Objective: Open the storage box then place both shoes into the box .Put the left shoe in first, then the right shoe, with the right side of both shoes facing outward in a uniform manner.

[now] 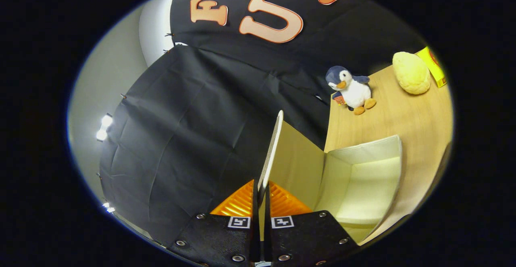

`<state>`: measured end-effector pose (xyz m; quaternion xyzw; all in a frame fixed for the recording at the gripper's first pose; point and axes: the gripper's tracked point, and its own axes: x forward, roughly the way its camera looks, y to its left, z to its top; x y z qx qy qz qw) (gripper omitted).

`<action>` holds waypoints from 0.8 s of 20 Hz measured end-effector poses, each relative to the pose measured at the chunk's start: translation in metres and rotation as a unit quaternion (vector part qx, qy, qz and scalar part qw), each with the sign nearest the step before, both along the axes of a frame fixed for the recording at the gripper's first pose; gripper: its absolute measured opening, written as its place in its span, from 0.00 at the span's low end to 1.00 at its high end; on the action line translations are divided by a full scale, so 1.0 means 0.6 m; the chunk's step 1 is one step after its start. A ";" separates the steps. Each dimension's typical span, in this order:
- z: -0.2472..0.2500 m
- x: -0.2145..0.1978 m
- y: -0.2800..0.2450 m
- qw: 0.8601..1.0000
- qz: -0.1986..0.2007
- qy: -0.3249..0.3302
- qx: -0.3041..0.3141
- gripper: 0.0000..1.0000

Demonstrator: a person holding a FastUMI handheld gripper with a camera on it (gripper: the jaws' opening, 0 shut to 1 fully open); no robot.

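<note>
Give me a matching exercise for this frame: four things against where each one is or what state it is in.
Things:
1. box lid
2. storage box
3. toy penguin
4. yellow bun-shaped toy

Places or states:
A. open and empty, on the wooden table
B. pinched edge-on between the fingers of the gripper
C. beside a yellow carton, far across the table
D. standing by the black cloth, beyond the box

Pairs: 1-B, 2-A, 3-D, 4-C

Staged recording booth; black cloth wall [193,138]; wooden table [403,113]; spotlights [104,128]
</note>
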<state>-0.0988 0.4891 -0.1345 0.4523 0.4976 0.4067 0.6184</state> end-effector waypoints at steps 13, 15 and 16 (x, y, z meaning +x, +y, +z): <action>-0.047 -0.091 0.063 0.987 0.100 -0.099 -0.082 0.84; -0.061 -0.084 0.035 0.986 0.093 -0.106 -0.094 0.88; -0.071 -0.078 0.019 0.985 0.088 -0.108 -0.103 0.89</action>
